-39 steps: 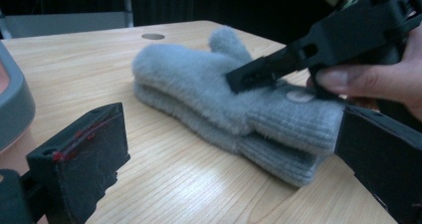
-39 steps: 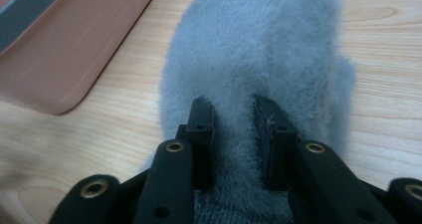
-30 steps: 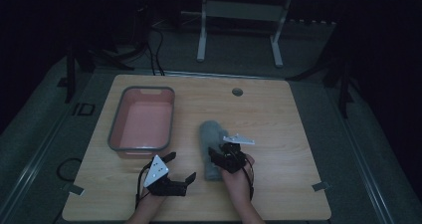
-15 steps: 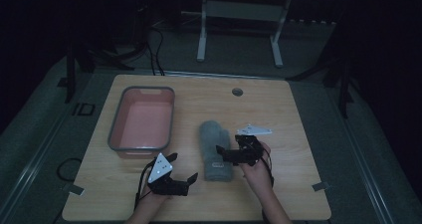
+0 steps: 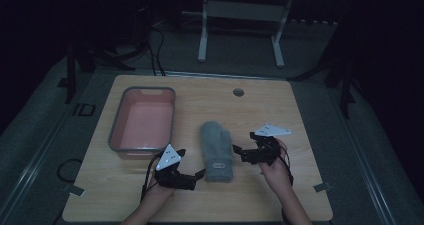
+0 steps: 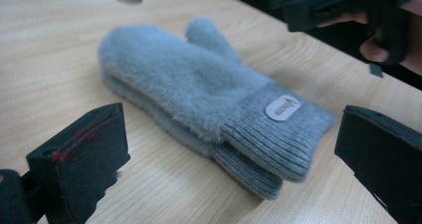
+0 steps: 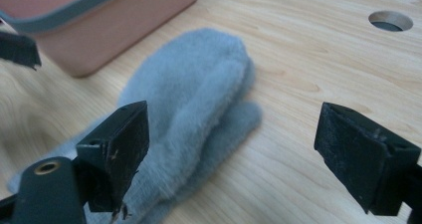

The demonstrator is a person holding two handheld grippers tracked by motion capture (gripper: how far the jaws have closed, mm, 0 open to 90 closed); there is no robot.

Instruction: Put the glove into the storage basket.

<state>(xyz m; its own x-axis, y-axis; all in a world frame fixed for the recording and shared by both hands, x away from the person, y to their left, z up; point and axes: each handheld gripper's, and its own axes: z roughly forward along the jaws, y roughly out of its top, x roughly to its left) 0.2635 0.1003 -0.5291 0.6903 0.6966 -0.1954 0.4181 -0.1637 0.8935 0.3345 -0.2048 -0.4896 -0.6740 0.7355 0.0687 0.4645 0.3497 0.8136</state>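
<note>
Grey mittens (image 5: pixel 217 150), two stacked, are lying flat mid-table (image 5: pixel 300 110), cuffs toward the person, just right of the pink bin (image 5: pixel 142 122). Right claw (image 5: pixel 239 151) is standing wide with nothing between its jaws, having just been opening, just beside the thumb side. Left claw (image 5: pixel 200 175) is gaping wide, empty, facing the cuffs.

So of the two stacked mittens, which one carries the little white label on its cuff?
The upper mitten: its ribbed cuff bears the oval white label. The lower mitten peeks out beneath it, and what shows of its cuff is plain.
</note>
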